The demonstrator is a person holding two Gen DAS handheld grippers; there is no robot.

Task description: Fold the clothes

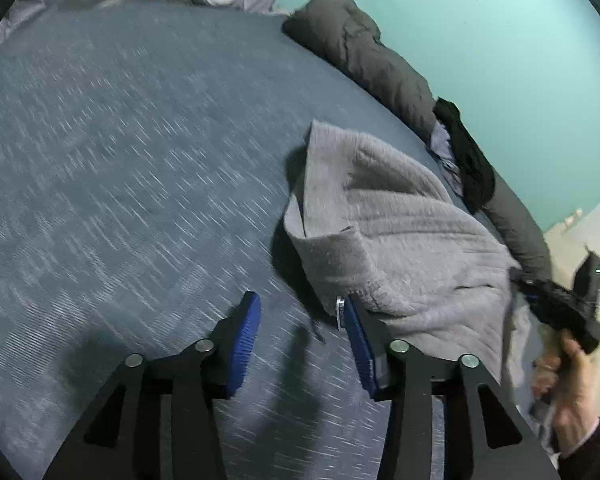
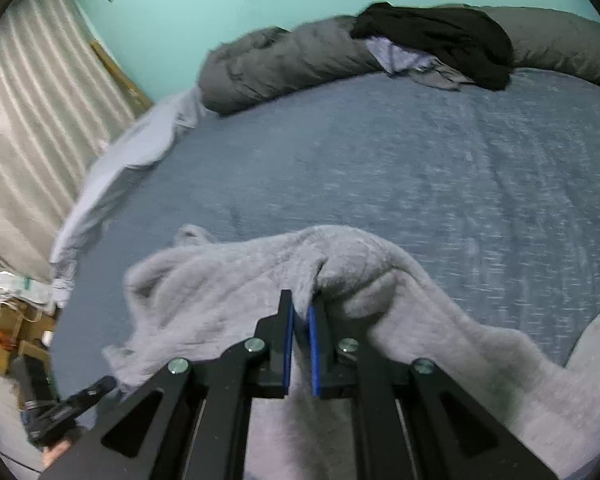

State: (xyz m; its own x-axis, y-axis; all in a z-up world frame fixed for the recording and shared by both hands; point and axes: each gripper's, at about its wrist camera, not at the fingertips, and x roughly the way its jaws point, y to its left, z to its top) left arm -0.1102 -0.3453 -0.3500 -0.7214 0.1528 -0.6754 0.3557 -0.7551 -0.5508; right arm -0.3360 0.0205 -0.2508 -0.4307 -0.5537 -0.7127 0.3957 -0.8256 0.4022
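Grey fleece garment [image 2: 228, 280] lies bunched on blue bed sheet [image 2: 400, 168], near the bed's front edge; seen from left wrist view, same garment [image 1: 400, 232] sits rumpled w/ one flap folded over. R gripper [image 2: 300, 312]: blue pads nearly together, clamped on a raised fold of the fleece, cloth pinched between them & draping back under the jaws. L gripper [image 1: 298, 312]: pads wide apart, nothing between them; its right pad [image 1: 356, 332] just beside, perhaps touching, the garment's near edge, left pad over bare sheet. Person's hand [image 1: 568, 384] grips the R tool's handle at frame edge. Behind garment, along teal wall [image 2: 220, 0]: dark grey rolled duvet [image 2: 276, 64], w/ black cloth [image 2: 452, 40] & pale cloth heaped on it. Light sheet [image 2: 112, 176] at bed's left side; curtain [image 2: 24, 100] beyond. Both views motion-blurred.
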